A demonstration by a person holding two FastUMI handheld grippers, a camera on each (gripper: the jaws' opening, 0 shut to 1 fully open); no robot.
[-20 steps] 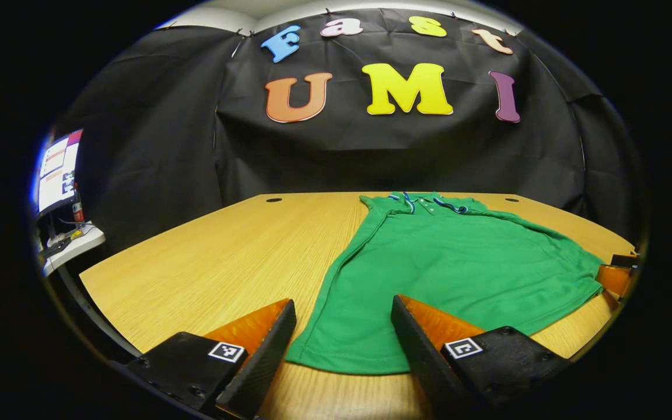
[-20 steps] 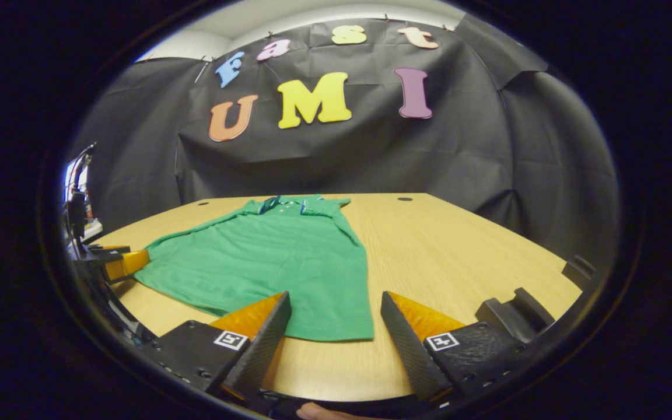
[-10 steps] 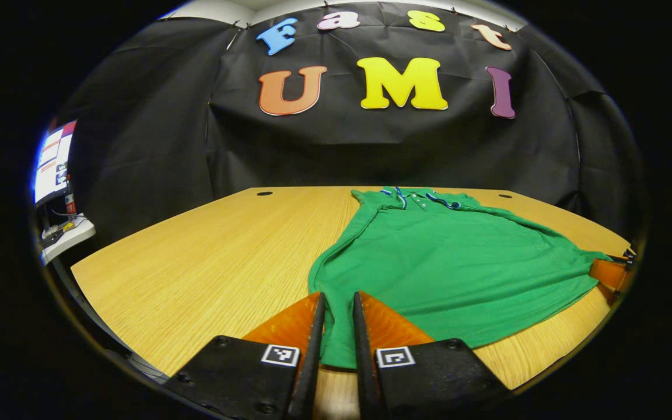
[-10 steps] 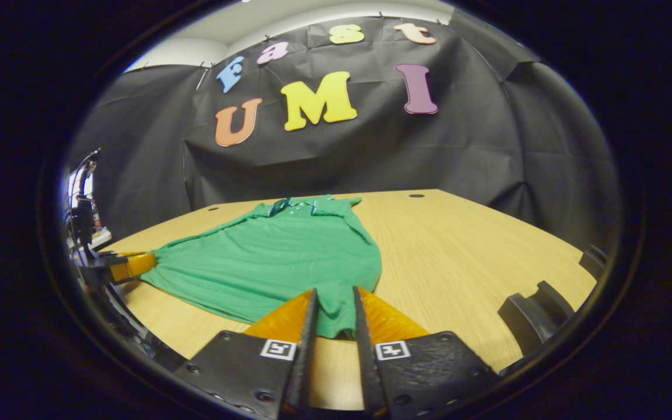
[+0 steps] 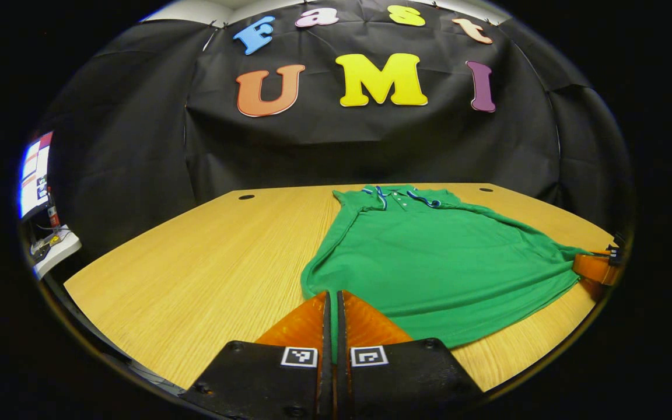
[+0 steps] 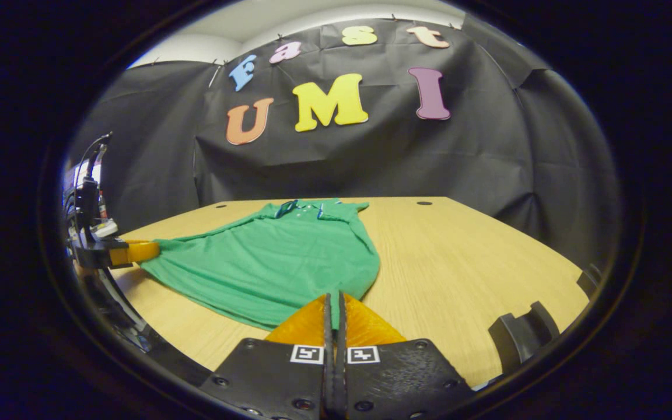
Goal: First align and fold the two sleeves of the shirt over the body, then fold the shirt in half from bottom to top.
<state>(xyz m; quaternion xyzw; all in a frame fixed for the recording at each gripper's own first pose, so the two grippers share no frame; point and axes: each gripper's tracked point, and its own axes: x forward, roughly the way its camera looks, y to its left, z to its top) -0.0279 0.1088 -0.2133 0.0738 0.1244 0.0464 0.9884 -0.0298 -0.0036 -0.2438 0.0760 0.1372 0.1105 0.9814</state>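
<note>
Green shirt [image 5: 435, 256] lies flat on wooden table [image 5: 196, 268], collar end far from both cameras, near the black cloth wall [image 5: 371, 146]; hem end near. Sleeves already tucked over body, so outline reads as a long narrow shape widening toward the hem.

L gripper view: left gripper [image 5: 331, 300] low at near edge of table, jaws closed on the shirt's near-left hem corner; thin strip of green fabric visible between the two fingers. Fabric bunches up a little just ahead of the tips, w/ a curled fold along the shirt's left side. Right gripper shows at far right of this view [image 5: 595, 267], tip touching the other hem corner; cloth drawn toward it in a point.

R gripper view: right gripper [image 6: 334, 303] also low at table edge, jaws pressed together on the near hem corner; fabric rises slightly to meet the tips. Left gripper seen at far left [image 6: 129, 252], hem corner pulled to it. Hem between the two corners runs fairly taut.

Collar [image 6: 298, 207] w/ blue trim lies flat at far end. Two dark round holes in tabletop near the back edge [image 5: 247, 197]. Monitor [image 5: 35, 175] at left beyond the table; content not legible
</note>
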